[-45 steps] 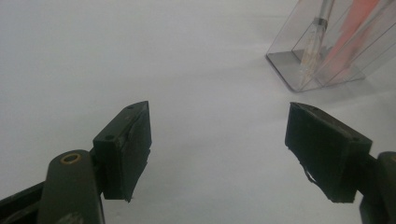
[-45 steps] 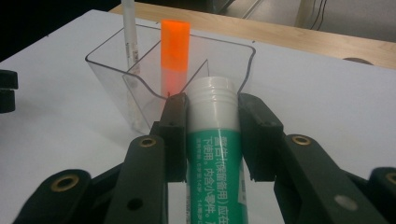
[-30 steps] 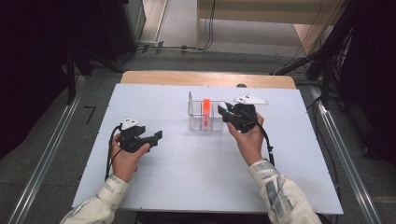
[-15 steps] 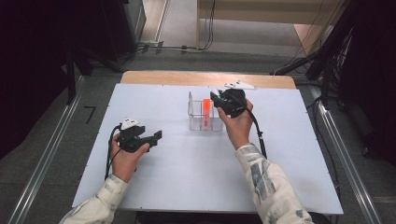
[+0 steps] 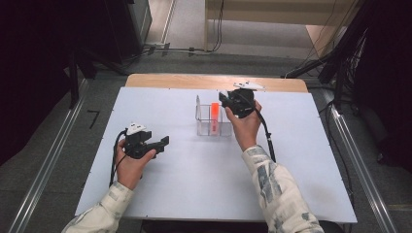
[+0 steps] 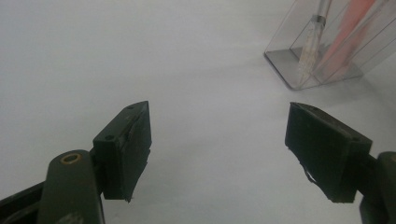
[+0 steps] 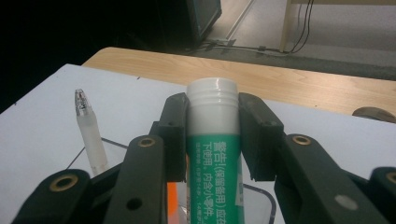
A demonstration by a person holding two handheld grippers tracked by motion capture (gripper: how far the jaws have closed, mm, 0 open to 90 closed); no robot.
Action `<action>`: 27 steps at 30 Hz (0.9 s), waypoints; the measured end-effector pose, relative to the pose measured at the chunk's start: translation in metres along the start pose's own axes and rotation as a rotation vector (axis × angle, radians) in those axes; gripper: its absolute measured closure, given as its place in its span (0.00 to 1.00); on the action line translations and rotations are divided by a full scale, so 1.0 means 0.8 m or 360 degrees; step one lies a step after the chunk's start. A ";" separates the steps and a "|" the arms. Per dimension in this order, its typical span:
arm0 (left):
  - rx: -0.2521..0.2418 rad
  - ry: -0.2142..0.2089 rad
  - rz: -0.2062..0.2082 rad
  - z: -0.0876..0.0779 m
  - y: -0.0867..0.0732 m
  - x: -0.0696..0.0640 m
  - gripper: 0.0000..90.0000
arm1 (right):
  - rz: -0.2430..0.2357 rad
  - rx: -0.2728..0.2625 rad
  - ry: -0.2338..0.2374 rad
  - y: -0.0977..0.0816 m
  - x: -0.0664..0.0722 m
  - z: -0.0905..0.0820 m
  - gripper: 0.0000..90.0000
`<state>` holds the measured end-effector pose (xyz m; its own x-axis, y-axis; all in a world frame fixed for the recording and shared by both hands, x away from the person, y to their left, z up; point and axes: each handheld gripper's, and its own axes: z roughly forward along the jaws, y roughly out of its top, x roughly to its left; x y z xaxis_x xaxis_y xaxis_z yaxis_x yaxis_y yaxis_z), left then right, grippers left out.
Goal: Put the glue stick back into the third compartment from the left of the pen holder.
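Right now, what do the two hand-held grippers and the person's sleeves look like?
Both are black. The left hand-held gripper has two blocky rectangular pads on dark arms with brass-coloured rivets, a white plate on top and a black cable looping down by the wrist. The right hand-held gripper carries a pale three-cornered plate, and its black cable trails along the forearm. The sleeves are light with a grey blotchy pattern.

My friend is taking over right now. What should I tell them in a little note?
Right hand-held gripper: shut on the green glue stick, held upright over the clear holder.
Left hand-held gripper: open, nothing in it, low over the white table.
Holder: has an orange pen and a frosted white pen standing in it.
Done: glue stick gripped and brought to the holder.
Left: probably lower it in, then let go.
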<state>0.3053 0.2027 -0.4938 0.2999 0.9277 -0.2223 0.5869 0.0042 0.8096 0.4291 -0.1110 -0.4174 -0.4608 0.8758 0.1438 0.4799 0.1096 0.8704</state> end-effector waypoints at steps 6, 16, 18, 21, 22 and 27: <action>0.0001 0.0000 -0.0002 0.000 0.000 0.000 0.26 | -0.0015 -0.0006 -0.0004 0.000 0.001 0.000 0.70; 0.0000 0.0000 -0.0005 0.000 0.000 0.000 0.26 | -0.0014 -0.0020 -0.0011 -0.001 0.002 -0.004 0.70; 0.0000 -0.0001 -0.0004 0.000 0.000 0.000 0.26 | -0.0014 -0.0025 -0.0008 -0.003 0.002 -0.005 0.70; -0.0001 0.0000 -0.0005 0.000 0.000 0.000 0.26 | -0.0005 -0.0033 -0.0007 -0.007 0.001 -0.009 0.70; 0.0001 0.0001 -0.0004 0.000 0.000 0.000 0.26 | -0.0010 -0.0033 0.0000 -0.009 0.000 -0.010 0.69; 0.0002 0.0001 0.0000 0.000 0.000 0.000 0.26 | -0.0011 -0.0062 0.0026 -0.017 -0.001 -0.020 0.66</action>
<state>0.3052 0.2026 -0.4938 0.2992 0.9280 -0.2221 0.5880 0.0040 0.8088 0.4110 -0.1209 -0.4218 -0.4759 0.8674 0.1452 0.4475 0.0967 0.8891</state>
